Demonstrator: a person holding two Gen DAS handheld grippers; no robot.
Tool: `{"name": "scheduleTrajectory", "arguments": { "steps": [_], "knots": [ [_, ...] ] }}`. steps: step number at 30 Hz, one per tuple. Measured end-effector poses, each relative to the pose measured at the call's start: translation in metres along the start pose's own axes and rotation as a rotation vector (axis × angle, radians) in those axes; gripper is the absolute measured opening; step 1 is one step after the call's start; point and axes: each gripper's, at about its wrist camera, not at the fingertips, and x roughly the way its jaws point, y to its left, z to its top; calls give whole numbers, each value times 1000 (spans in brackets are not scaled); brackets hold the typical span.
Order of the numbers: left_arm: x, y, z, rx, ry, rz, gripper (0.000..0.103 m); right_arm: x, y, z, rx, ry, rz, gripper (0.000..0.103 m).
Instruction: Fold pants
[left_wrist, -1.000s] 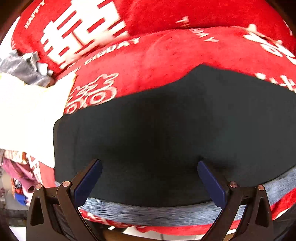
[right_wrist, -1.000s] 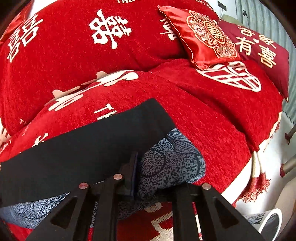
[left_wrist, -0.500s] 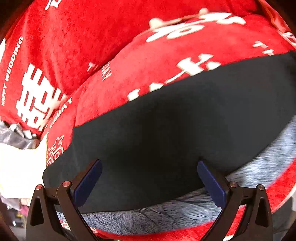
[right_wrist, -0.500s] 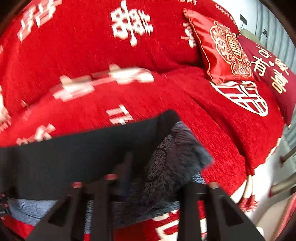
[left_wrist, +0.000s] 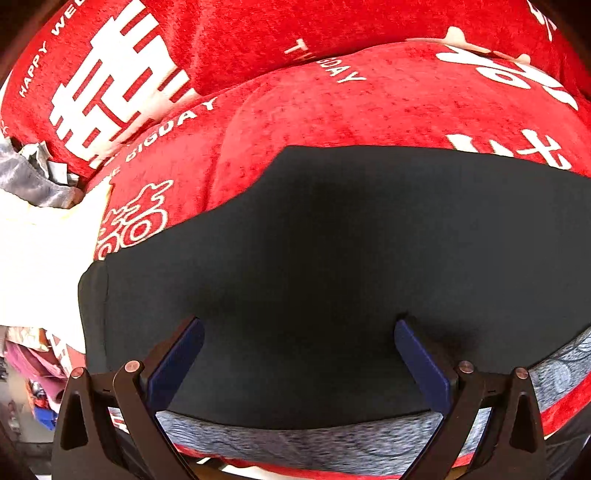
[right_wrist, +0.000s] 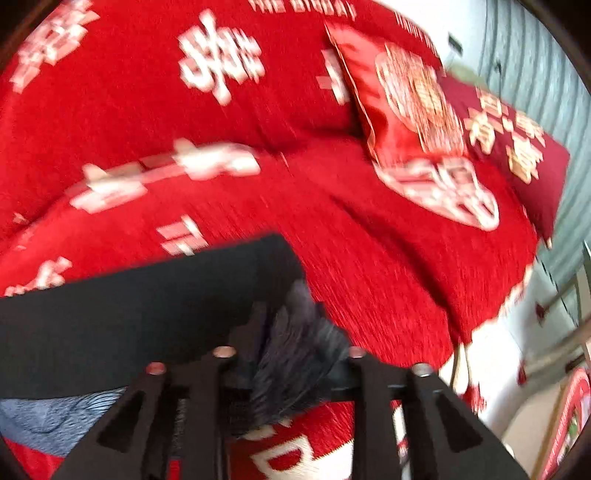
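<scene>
Black pants with a grey patterned lining lie flat on a red chenille sofa cover with white lettering.

In the left wrist view, a white cloth (left_wrist: 40, 254) fills the left edge; the black pants (left_wrist: 332, 266) spread across the centre on the red cover (left_wrist: 332, 110), and the left gripper (left_wrist: 299, 354) hovers over them at the bottom, jaws spread wide, nothing pinched. In the blurred right wrist view, the right gripper (right_wrist: 291, 354) at bottom centre has its jaws opening, a bunched grey fold of the pants (right_wrist: 295, 350) between them; red cushions (right_wrist: 413, 99) sit upper right.
</scene>
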Motion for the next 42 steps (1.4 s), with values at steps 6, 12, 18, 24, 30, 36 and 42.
{"name": "scheduleTrajectory", "arguments": {
  "steps": [6,12,18,24,30,36,42],
  "knots": [
    [-6,10,2,-85,15,20,103,-41,-34,8,132,-88,-96,70],
    [-32,-53,6,-6,-53,-61,103,-94,81,3,-216,-169,105,82],
    [-23,-69,3,56,-69,-40,103,-67,186,-31,-459,28,375,83],
    [-4,-25,14,-75,-22,-120,103,-33,172,-18,-415,54,302,92],
    [12,10,19,-159,19,-129,103,11,90,27,-171,99,165,102],
    [11,19,17,-194,46,-67,103,18,38,50,-108,57,-33,102],
    [-39,-31,-24,-1,-66,-140,103,-43,57,15,-201,-41,197,102]
  ]
}}
